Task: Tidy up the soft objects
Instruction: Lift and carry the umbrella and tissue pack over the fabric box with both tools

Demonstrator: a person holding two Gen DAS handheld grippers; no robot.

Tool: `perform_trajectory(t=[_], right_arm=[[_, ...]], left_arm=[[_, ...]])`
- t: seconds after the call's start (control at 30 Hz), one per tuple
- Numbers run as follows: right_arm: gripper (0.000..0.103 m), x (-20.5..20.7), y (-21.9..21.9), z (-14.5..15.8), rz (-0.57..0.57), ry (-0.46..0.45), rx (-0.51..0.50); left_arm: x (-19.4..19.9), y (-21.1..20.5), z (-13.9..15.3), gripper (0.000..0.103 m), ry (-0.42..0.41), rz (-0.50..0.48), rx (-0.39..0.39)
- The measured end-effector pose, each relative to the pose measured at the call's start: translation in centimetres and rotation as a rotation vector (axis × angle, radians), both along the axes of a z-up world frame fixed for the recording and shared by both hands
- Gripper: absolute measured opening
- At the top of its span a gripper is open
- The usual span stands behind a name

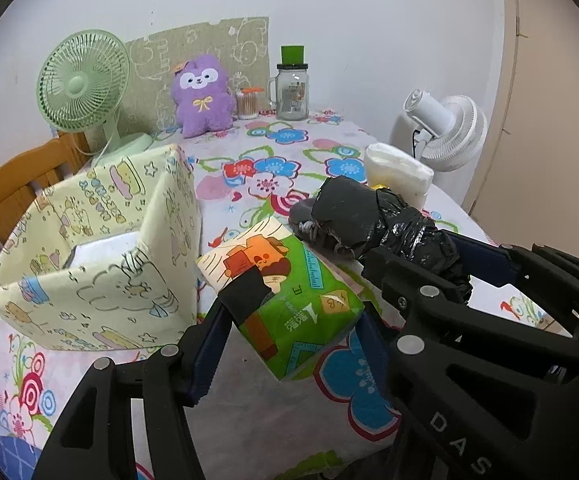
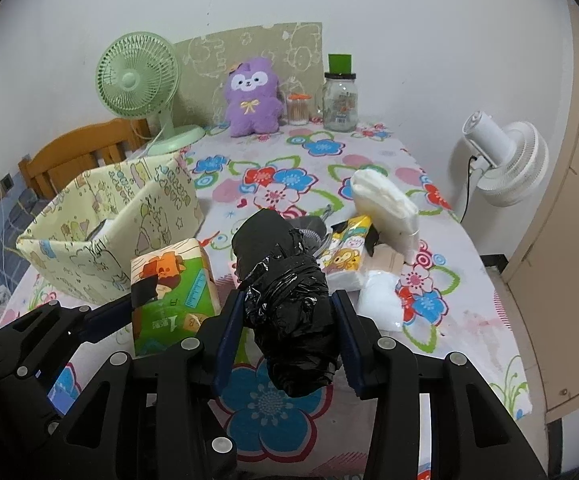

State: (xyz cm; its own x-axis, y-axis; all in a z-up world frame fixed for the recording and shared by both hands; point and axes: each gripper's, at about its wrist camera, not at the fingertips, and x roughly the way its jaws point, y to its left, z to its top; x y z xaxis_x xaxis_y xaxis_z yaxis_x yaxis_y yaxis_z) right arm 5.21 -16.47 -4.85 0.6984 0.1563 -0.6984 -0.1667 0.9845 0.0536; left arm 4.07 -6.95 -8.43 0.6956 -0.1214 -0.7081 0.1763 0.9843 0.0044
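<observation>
Right gripper (image 2: 289, 332) clamps a black plastic-bag roll (image 2: 285, 300) between its blue pads, jaws partway closed, roll lifted off the floral tablecloth (image 2: 273, 412). Left gripper (image 1: 293, 320) jaws wider, pinching a green tissue pack (image 1: 289, 300), also raised, just beside the yellow cartoon-print storage box (image 1: 101, 264). White tissue stack (image 2: 385, 204) and monkey-print pack (image 2: 345, 260) lie behind on the table.

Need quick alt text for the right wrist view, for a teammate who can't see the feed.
The right gripper clamps a roll of black plastic bags above a floral tablecloth. Just to its left, the left gripper holds a green tissue pack, near an open pastel cartoon-print box.
</observation>
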Motion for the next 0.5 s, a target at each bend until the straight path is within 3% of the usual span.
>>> perform_trajectory(t=[0.5], right_arm=[[0.048,-0.8,0.1,3.4,-0.038,-0.048,-0.002]], left_arm=[[-0.6,0.0,3.4,0.066,-0.051,-0.015,0.005]])
